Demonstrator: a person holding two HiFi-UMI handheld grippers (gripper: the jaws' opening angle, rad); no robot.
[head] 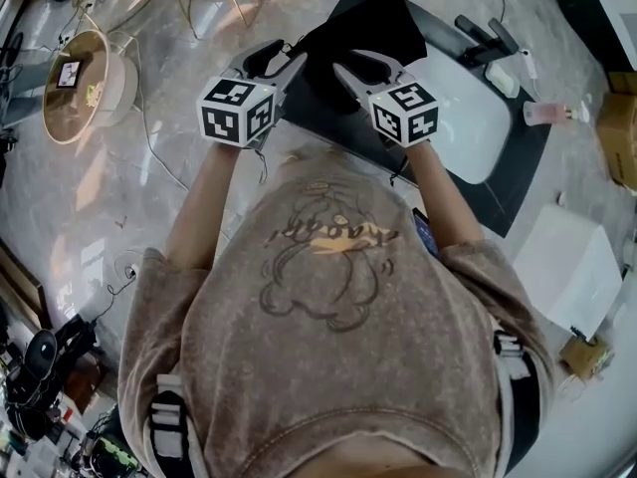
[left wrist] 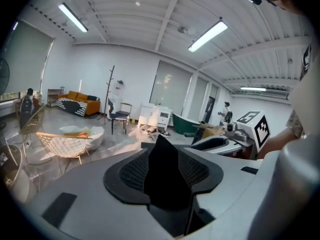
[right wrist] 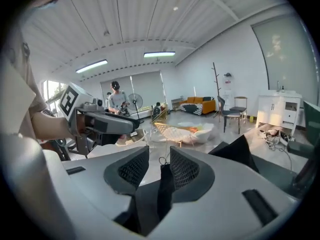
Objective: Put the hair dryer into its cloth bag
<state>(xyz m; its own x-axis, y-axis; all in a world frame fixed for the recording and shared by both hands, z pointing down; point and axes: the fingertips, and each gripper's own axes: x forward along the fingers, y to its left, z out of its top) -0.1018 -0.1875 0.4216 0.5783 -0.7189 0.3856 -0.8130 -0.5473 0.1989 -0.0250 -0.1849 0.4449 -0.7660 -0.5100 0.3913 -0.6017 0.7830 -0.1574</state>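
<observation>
- Bag sits at twelve o'clock from the person: the black cloth bag [head: 368,18] is held up in the air in front of the chest, between the two tools, above the near edge of the dark table mat [head: 510,177].
- The left gripper [head: 284,56] is clamped on the bag. Its own view shows black cloth filling the whole gap, pressed by the mesh pads [left wrist: 134,170] on both sides.
- The right gripper [head: 350,65] is let go. In its view a strip of the bag's edge and a thin cord loop hang between the jaws and lie against one pad, while floor shows through the gap beside the other pad [right wrist: 134,168]. The cloth is between the jaws, but they do not pinch it.
- Out at about two o'clock from the grippers, well apart from the bag, a dark forked object lies on the mat. I take it to be the hair dryer [head: 485,36], though it is too small and dark to be sure.
- Its long axis runs roughly from ten to four o'clock.
- My reading is that the coming move turns on this: the dryer lies to the right of the bag, nearer the freed right gripper, while the left one holds the bag up. The bag's mouth cannot be made out from here.
</observation>
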